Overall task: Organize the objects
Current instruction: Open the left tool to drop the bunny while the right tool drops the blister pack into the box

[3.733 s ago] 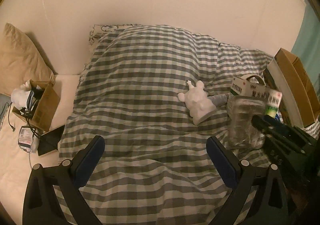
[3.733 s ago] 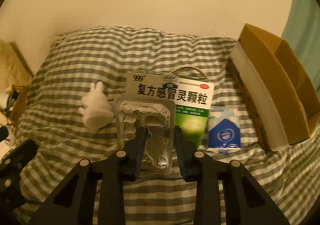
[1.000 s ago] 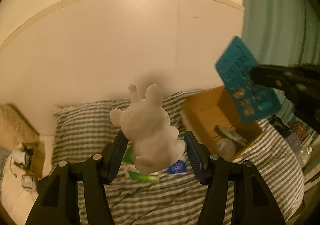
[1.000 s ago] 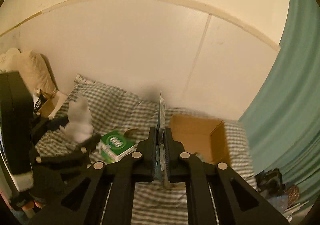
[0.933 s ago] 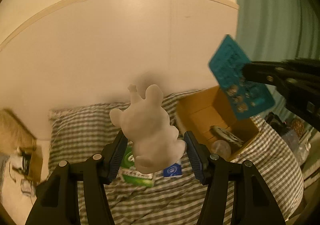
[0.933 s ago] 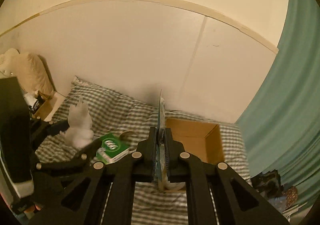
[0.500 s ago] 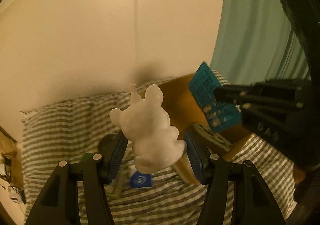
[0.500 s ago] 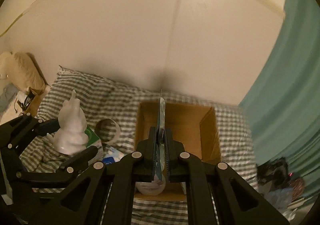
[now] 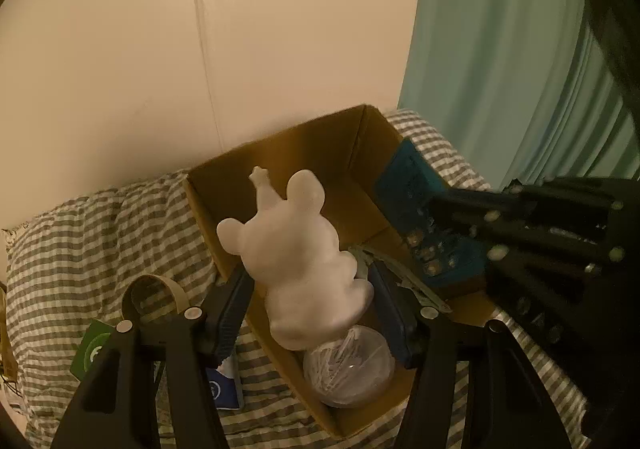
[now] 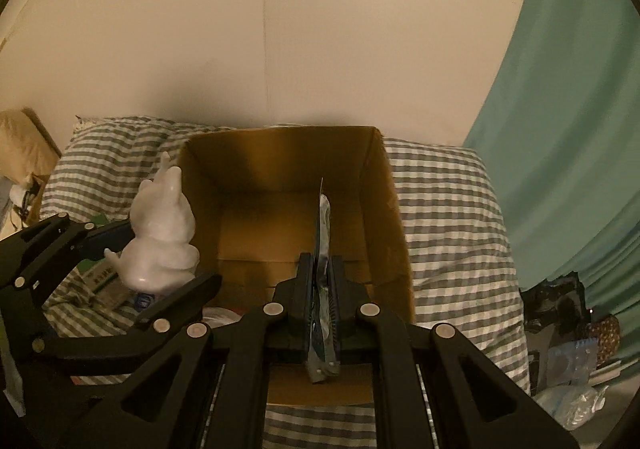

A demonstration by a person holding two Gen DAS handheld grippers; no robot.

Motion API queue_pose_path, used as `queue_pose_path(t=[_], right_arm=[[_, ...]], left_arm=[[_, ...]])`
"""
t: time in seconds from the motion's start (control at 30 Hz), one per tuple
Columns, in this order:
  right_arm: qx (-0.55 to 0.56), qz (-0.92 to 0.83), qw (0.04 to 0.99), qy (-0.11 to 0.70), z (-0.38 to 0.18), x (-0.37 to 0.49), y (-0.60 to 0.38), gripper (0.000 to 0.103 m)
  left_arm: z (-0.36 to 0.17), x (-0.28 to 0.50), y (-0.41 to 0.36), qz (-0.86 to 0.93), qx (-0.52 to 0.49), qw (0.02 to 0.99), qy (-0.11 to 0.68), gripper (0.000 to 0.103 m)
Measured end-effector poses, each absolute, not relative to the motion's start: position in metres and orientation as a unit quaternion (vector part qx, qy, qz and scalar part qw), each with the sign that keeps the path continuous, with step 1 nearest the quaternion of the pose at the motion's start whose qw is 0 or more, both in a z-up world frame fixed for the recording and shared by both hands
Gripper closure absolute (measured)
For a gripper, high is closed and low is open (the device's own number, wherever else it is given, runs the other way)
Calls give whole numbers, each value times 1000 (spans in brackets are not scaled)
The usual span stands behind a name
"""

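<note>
**Both claws loaded, poised over the open carton**

Left gripper (image 9: 310, 303): blue pads pinch the base of a white animal figurine (image 9: 298, 255), head and raised arm pointing away from the claw. Grip sits low on the widest part, probably so that the figure hangs steady for a drop. It is just past the claw tips, over the near-left portion of the cardboard box (image 9: 352, 137), not touching the walls as far as I can tell.

Right gripper (image 10: 320, 281): jaws pressed nearly together on a thin teal blister pack (image 10: 323, 233), held edge-on, sticking out forward of the tips over the box interior. Edge-on carry probably lets the flat sheet slide down between the walls.

Box contents under the left claw: a clear round tub of white clips or swabs (image 9: 348, 367); which, cannot tell. A flat packet lies beside it, partly behind the right pad.

Left of the left claw, on the striped bedding (image 9: 100, 233): a tape roll (image 9: 154, 291), a green carton (image 9: 90, 349) and a small blue-white pack (image 9: 222, 385), each partly covered by the gripper frame.

Hidden or unclear:
- blister print unreadable, blurred
- box floor near the claws blocked by gripper bodies
- dark clutter right of the right claw, on the floor, not identifiable
</note>
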State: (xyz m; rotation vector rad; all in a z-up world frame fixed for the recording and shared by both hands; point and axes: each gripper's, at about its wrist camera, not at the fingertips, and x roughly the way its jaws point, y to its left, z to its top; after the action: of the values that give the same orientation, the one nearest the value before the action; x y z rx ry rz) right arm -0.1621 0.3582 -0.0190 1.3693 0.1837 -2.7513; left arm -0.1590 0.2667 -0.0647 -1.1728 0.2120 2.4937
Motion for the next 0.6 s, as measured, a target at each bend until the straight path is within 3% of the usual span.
queue_pose_path(t=[0.07, 0.13, 0.2, 0.33, 0.47, 0.53, 0.6], right_arm=[[443, -894, 30, 54, -20, -162, 359, 96], [441, -896, 28, 49, -16, -162, 362, 96], [439, -897, 19, 50, -10, -161, 363, 92], [420, -907, 9, 45, 15, -151, 359, 59], [394, -918, 7, 40, 48, -134, 347, 53], [376, -926, 15, 32, 67, -121, 337, 39], [365, -931, 26, 21, 80, -109, 330, 36]], left_arm=[[-66, -158, 267, 886, -419, 184, 81, 34], [-61, -154, 262, 891, -410, 173, 86, 17], [-54, -150, 250, 897, -401, 168, 85, 12], [-36, -141, 225, 902, -396, 151, 86, 10], [-10, -124, 192, 909, -388, 135, 75, 5], [5, -111, 170, 915, -376, 124, 76, 3], [18, -99, 148, 920, -368, 110, 83, 1]])
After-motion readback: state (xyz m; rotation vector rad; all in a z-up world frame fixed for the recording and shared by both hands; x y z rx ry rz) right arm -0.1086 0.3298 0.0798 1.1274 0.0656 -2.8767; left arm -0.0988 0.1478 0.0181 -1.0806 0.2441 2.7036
